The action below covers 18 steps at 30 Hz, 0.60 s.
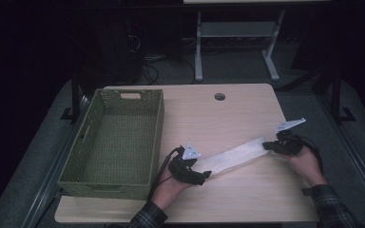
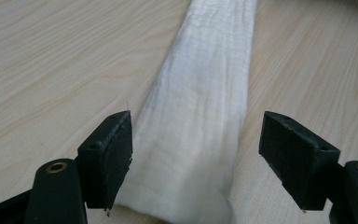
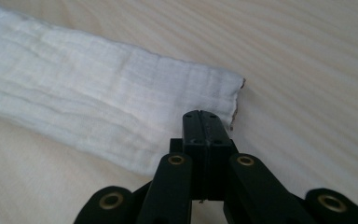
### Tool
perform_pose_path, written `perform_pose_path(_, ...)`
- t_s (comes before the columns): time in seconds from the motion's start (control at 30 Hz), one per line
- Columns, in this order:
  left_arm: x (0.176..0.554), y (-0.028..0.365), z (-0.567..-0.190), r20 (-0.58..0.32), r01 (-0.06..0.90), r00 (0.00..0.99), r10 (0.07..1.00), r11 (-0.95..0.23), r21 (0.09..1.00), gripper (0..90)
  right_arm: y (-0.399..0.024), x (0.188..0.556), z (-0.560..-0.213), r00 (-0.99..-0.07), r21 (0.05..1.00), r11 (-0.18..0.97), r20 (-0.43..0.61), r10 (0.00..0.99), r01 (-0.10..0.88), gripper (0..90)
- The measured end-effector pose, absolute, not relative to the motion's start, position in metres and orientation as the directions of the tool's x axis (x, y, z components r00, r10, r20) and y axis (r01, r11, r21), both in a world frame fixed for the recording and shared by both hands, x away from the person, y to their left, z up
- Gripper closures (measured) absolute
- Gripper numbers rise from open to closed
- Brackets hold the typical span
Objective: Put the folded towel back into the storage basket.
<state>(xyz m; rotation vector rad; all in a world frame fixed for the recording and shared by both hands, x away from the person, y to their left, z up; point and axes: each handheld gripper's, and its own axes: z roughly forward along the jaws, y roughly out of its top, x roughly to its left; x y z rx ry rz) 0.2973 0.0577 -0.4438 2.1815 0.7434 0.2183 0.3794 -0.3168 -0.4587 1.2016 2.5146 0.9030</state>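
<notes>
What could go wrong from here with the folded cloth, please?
The left hand-held gripper stands open around one end of the white cloth, so only the shut right hand-held gripper may be holding it; whether it pinches the corner is unclear. Pulling could drag the strip across the table and undo the fold. The loose end might also sag or catch on the basket rim.

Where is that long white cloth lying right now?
In the high view the white cloth lies stretched across the near part of the table, between the left gripper and right gripper, right of the green basket.
</notes>
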Motion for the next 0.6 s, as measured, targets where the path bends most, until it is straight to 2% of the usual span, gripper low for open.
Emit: perform_pose_path(0.6,0.3,0.057,-0.442,-0.082,0.433,0.812,0.578,-0.503,0.748,25.2,-0.274,0.436,-0.46,-0.701,0.618,0.524,0.062,0.711,0.586,89.6)
